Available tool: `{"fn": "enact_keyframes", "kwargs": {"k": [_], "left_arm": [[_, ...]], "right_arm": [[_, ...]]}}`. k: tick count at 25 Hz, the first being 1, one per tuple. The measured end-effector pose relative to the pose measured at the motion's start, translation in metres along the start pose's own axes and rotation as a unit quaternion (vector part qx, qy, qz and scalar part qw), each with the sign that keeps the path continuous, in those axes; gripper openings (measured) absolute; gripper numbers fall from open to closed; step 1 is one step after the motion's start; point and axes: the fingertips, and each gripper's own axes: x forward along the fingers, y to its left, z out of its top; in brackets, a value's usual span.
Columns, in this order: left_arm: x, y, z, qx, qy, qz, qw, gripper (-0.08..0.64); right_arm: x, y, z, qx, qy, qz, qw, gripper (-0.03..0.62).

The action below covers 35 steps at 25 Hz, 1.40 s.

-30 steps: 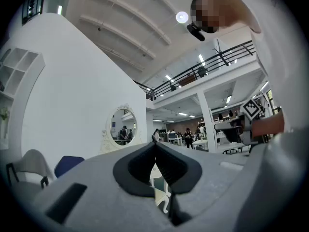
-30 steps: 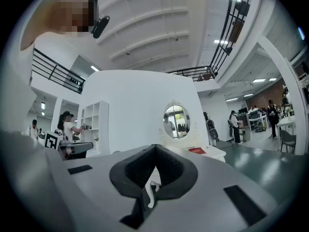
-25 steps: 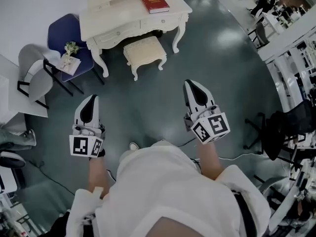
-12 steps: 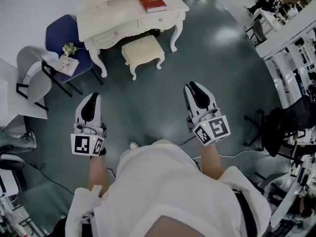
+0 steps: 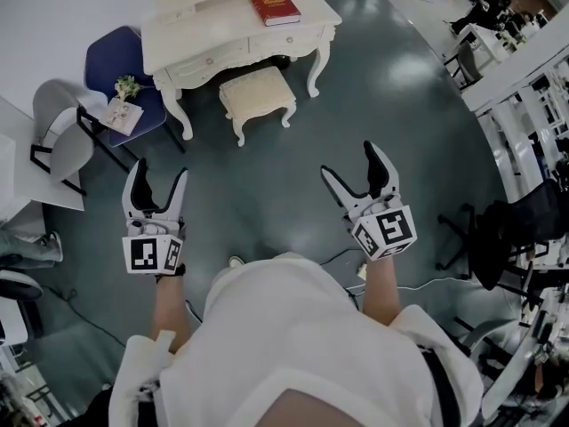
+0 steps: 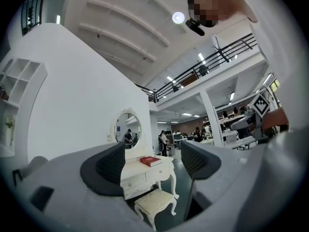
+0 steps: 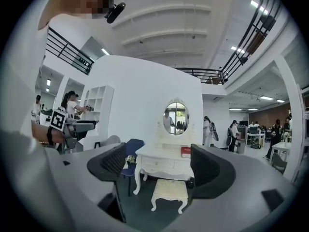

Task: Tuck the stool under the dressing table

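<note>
The cream stool [image 5: 258, 96] stands on the dark floor in the upper middle of the head view, just in front of the white dressing table [image 5: 204, 27]. It sits between the table's two curved front legs, and nearly all of its padded seat is out in the open rather than under the top. A red book [image 5: 276, 5] lies on the right part of the table top. In the right gripper view an oval mirror [image 7: 176, 117] rises from the back of the table against the white wall. To the left of the table is a blue chair [image 5: 108, 60] with a small bunch of flowers [image 5: 125, 89] on its seat, and a grey chair [image 5: 55, 124] stands farther left. Both grippers are well apart from the stool, lower in the frame and level with each other. The left gripper [image 5: 160, 174] is at the lower left with its fingers spreading, and there is only air between them. The right gripper [image 5: 349, 161] is at the lower right, and its fingers are likewise spreading with nothing held. In each gripper view the stool and table show far off through the gap between the dark pads. The person's white sleeves and white top fill the bottom of the head view. A black office chair [image 5: 498, 231] stands at the right edge, and white desks run along the upper right corner.
</note>
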Motion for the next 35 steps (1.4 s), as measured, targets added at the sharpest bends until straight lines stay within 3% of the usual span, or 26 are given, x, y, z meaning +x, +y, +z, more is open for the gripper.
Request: {"fn": "enact_keyframes", "kwargs": {"k": [8, 23, 27, 35], "left_arm": [[0.002, -0.02, -0.012, -0.001, 0.032, 0.016, 0.9993, 0.426], [-0.01, -0.063, -0.025, 0.007, 0.054, 0.032, 0.998, 0.416], [-0.001, -0.062, -0.028, 0.014, 0.056, 0.023, 0.9981, 0.416], [0.059, -0.058, -0.067, -0.011, 0.071, -0.006, 0.9974, 0.417]], "right_arm": [[-0.021, -0.019, -0.005, 0.006, 0.004, -0.006, 1.0, 0.425], [-0.029, -0.027, -0.029, 0.023, -0.001, 0.03, 0.999, 0.431], [-0.021, -0.031, -0.032, 0.031, -0.003, 0.026, 0.999, 0.431], [0.01, -0.06, -0.065, 0.053, 0.034, -0.002, 0.998, 0.431]]}}
